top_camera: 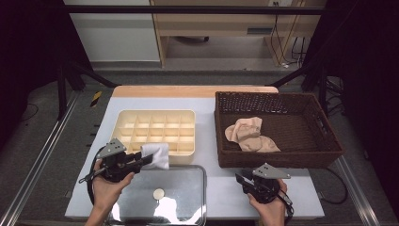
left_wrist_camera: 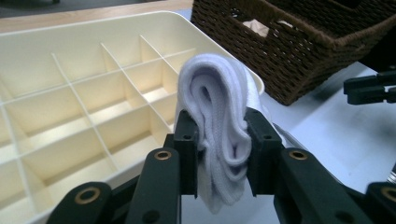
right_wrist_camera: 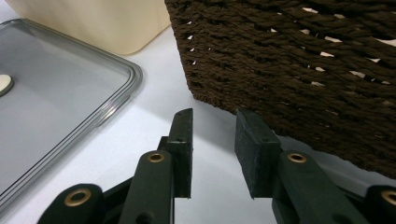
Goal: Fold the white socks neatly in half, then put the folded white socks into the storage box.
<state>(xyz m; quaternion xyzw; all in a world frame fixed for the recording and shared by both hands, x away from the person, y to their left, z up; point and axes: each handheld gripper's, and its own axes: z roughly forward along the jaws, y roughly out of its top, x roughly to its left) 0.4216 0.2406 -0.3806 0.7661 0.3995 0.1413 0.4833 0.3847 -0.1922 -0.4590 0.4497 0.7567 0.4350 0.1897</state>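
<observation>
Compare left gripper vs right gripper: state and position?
Left gripper is clamped on a folded white sock; right gripper stands open with nothing between its jaws. In the high view, the left gripper is at the near edge of the cream divided tray, while the right one is in front of the brown wicker basket, over bare table. Both are black, hand-held, and cabled.

Seen from a fixed camera above the person's edge of the table (top_camera: pixel 211 106), looking forward and down, the whole tabletop lies in frame. A second camera rides the left gripper (left_wrist_camera: pixel 219 154), close over the cream divider tray (left_wrist_camera: pixel 70 116), facing the woven basket (left_wrist_camera: pixel 299 56). A third, on the right gripper (right_wrist_camera: pixel 212 154), sits low beside that basket, sharing the clear lid (right_wrist_camera: pixel 56 88) with the high view.
</observation>
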